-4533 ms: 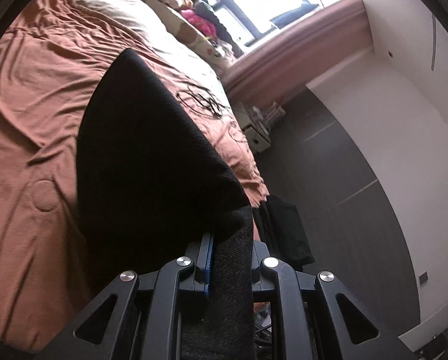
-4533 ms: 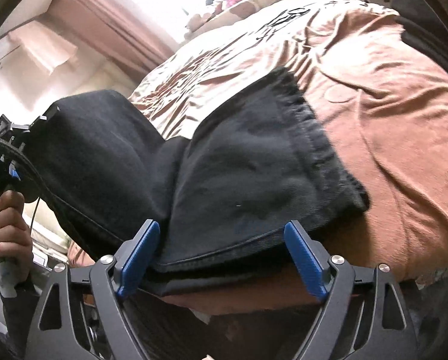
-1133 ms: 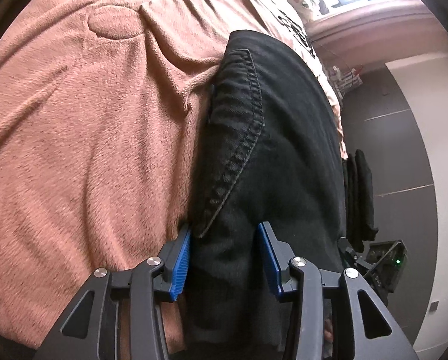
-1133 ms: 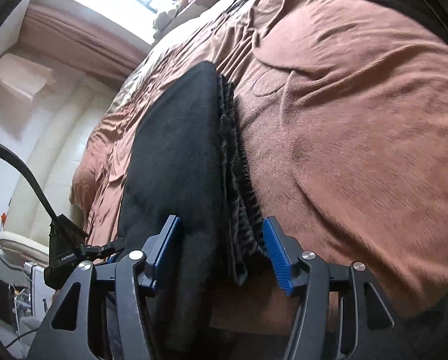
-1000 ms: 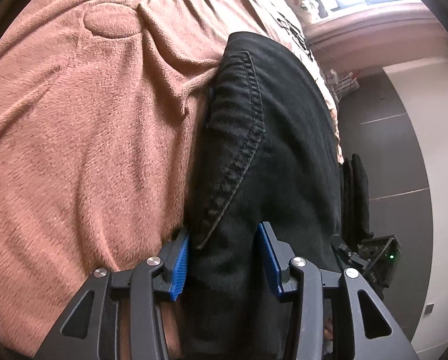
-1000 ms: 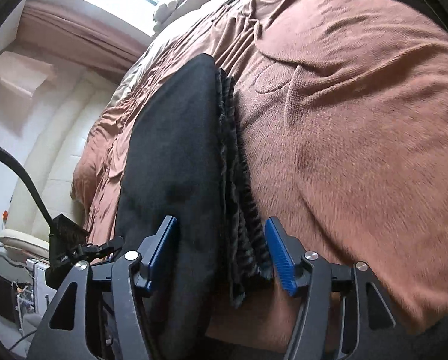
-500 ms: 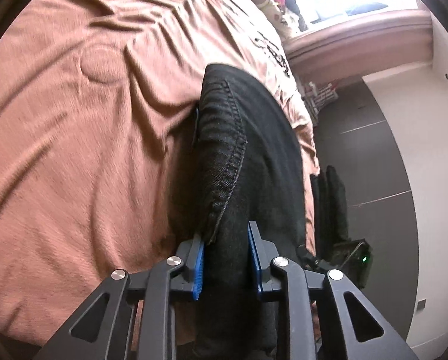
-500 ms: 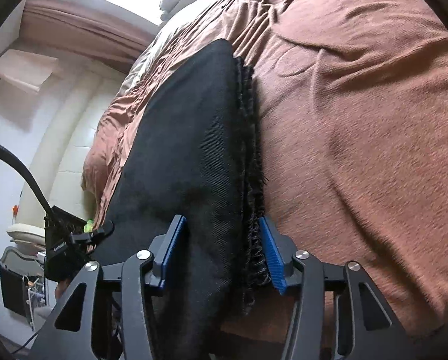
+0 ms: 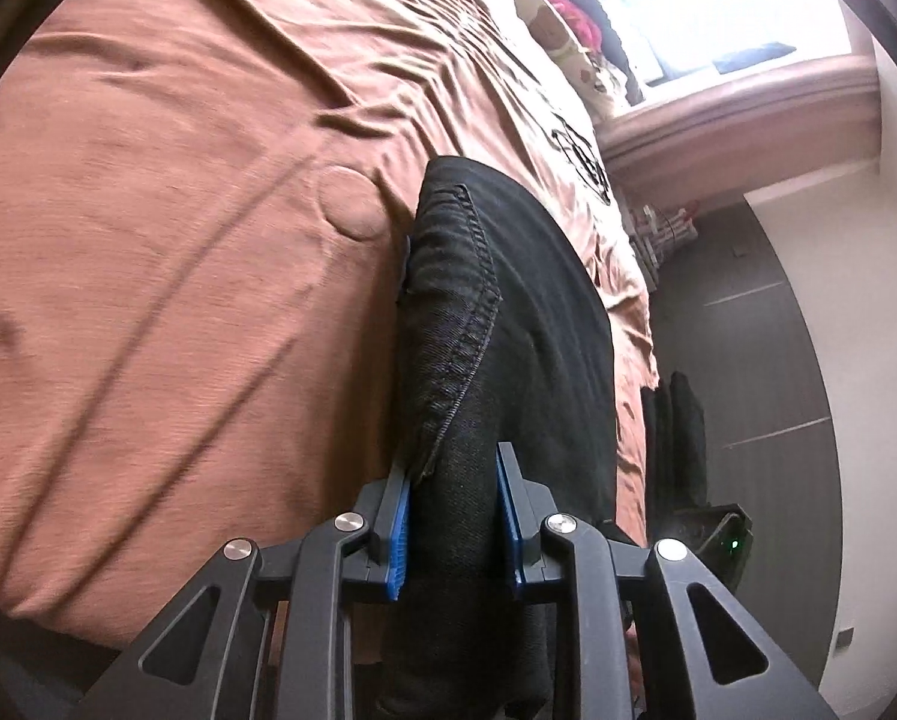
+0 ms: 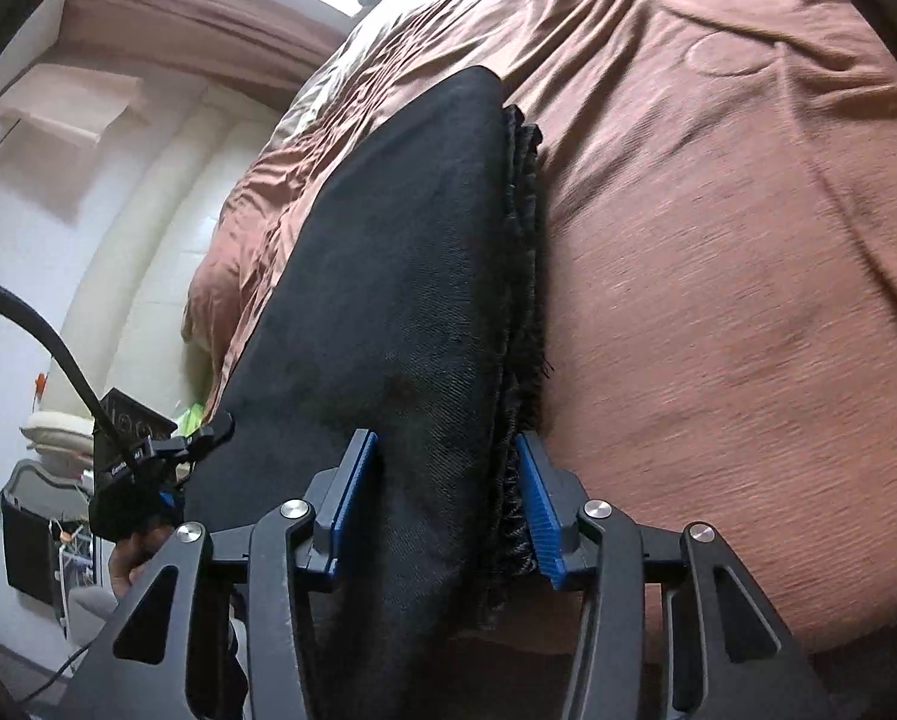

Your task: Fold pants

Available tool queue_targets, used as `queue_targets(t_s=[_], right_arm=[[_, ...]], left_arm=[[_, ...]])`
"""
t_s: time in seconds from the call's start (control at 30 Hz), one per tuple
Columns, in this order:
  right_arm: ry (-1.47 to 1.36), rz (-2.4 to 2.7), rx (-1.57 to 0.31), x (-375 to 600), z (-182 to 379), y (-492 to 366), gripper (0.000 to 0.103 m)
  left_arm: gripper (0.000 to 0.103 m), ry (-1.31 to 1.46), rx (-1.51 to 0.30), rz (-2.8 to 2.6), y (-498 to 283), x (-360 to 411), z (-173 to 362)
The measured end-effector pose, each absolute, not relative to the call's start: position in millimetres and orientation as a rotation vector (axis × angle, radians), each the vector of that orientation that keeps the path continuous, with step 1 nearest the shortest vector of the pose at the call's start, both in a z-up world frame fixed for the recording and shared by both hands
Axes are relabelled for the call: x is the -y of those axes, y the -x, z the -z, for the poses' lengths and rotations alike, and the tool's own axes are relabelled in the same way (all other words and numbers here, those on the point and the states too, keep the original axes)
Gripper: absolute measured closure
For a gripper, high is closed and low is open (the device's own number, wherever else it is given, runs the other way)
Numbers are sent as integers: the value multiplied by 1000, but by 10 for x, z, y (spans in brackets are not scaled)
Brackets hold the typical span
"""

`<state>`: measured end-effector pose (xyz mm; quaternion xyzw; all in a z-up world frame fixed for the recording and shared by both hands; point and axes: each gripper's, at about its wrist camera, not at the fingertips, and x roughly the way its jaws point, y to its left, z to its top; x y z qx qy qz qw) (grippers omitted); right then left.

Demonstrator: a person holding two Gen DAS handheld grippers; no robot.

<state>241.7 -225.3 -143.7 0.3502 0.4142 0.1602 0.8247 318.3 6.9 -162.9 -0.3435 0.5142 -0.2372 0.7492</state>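
The folded black pants [image 9: 508,312] hang as a thick bundle just above the rust-brown bed cover [image 9: 166,240]. In the left wrist view my left gripper [image 9: 453,519] is shut on one end of the bundle, beside a stitched pocket seam. In the right wrist view the pants [image 10: 388,300] show a smooth black face and stacked frayed hem edges on the right. My right gripper [image 10: 445,507] is shut on that end, blue pads pressed on both sides of the layers. The other hand-held gripper [image 10: 148,468] shows at lower left of this view.
The bed cover [image 10: 748,240] fills most of both views, wrinkled, with a round pressed mark [image 9: 352,204]. Pillows and soft toys [image 9: 574,24] lie by the bright window. Dark clothing [image 9: 676,432] hangs off the bed's edge above grey floor [image 9: 748,360]. A padded cream headboard [image 10: 148,252] stands left.
Both grippers closed on the folded pants, then lifted and carried the bundle across the bed. More of the bed cover now shows beneath and beyond it.
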Motion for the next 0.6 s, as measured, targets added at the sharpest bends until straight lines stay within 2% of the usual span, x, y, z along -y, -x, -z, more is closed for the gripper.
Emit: queue_targets(t_s=[0.33, 0.6], right_arm=[[-700, -415, -912, 1951, 1446, -2560, 58], [-643, -409, -932, 1949, 1447, -2658, 59]], left_arm=[[77, 776, -1093, 458, -3113, -558, 1579], [75, 765, -1135, 405, -3104, -624, 1778]])
